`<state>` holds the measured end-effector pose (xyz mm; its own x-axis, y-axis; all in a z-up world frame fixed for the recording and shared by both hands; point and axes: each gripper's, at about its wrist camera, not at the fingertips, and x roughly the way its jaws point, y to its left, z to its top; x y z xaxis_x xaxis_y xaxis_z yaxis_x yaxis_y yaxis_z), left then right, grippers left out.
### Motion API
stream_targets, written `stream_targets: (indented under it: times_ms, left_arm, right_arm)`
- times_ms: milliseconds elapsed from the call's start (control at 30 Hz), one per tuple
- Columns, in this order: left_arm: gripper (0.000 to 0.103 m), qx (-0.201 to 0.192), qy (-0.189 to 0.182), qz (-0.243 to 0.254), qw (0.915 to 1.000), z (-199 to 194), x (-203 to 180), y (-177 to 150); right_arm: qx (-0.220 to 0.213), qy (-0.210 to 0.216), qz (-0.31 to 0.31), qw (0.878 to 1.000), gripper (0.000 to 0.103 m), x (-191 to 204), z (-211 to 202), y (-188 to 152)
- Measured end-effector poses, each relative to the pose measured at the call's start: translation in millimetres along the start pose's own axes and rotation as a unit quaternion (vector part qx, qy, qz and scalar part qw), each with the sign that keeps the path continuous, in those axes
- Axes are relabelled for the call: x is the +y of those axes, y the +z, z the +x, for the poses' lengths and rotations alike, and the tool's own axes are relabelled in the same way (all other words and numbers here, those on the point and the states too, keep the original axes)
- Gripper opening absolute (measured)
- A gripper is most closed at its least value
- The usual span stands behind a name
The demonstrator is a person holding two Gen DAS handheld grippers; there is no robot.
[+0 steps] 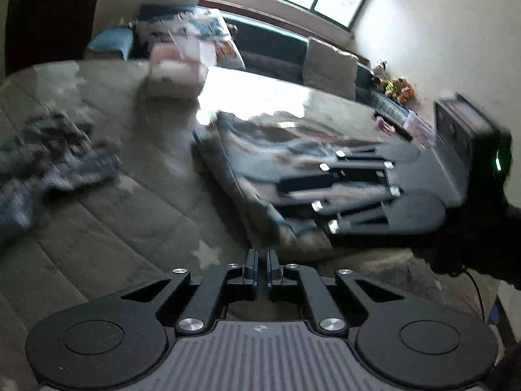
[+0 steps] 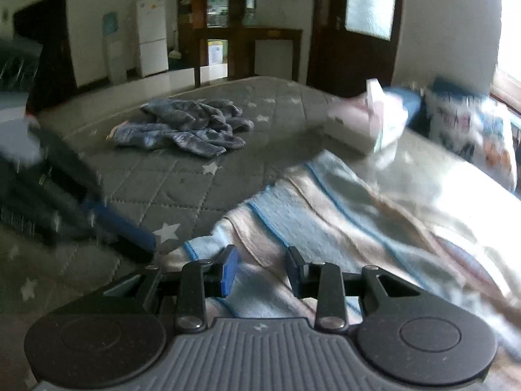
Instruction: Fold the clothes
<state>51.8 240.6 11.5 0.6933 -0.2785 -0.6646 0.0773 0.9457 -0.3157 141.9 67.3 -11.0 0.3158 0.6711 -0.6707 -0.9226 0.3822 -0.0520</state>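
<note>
While angled down, both grippers (image 1: 262, 262) (image 2: 260, 268) over garment (image 2: 342, 202).

Right gripper (image 2: 260, 268), bottom centre: blue-padded jaws apart, over the near edge of a striped garment (image 2: 342, 202) in pale blue, beige and white, spread across the right half. Grey star-quilted mattress (image 2: 182, 176) beneath. Crumpled blue-grey garment (image 2: 182, 128), upper left of centre. Left gripper (image 2: 123, 231), blurred, at left edge, tip beside the striped garment's corner. Folded pale stack (image 2: 368, 123), upper right.
</note>
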Motion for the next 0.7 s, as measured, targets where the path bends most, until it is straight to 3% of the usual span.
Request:
stream_targets:
  times_ms: [133, 200, 333, 467, 600, 700]
  left_arm:
    - [0.007, -0.028, 0.014, -0.001, 0.9995, -11.3, 1.8, 17.4]
    - [0.007, -0.035, 0.013, -0.005, 0.9993, -8.7, 0.5, 26.3]
    - [0.007, -0.031, 0.011, -0.009, 0.9994, 13.3, -4.5, 44.0]
    - [0.007, -0.023, 0.010, -0.013, 0.9996, 39.4, -6.8, 60.3]
    - [0.007, -0.031, 0.006, -0.027, 0.9991, 64.7, -2.7, 77.0]
    - [0.007, -0.037, 0.024, -0.042, 0.9981, 82.4, 5.1, 85.4]
  right_arm:
    - [-0.018, 0.015, -0.016, 1.000, 0.032, 8.4, -12.5, 2.4]
    - [-0.006, 0.024, -0.025, 0.999, 0.031, 15.7, -7.0, -0.5]
    - [-0.004, 0.023, -0.046, 0.999, 0.031, 26.5, 1.2, -5.1]
    - [-0.011, 0.035, -0.012, 0.999, 0.031, 9.6, -14.3, -0.5]
    - [-0.011, 0.009, 0.017, 1.000, 0.031, -16.5, -20.9, -2.0]
    - [0.001, -0.007, 0.038, 0.999, 0.031, -34.4, -19.2, -8.8]
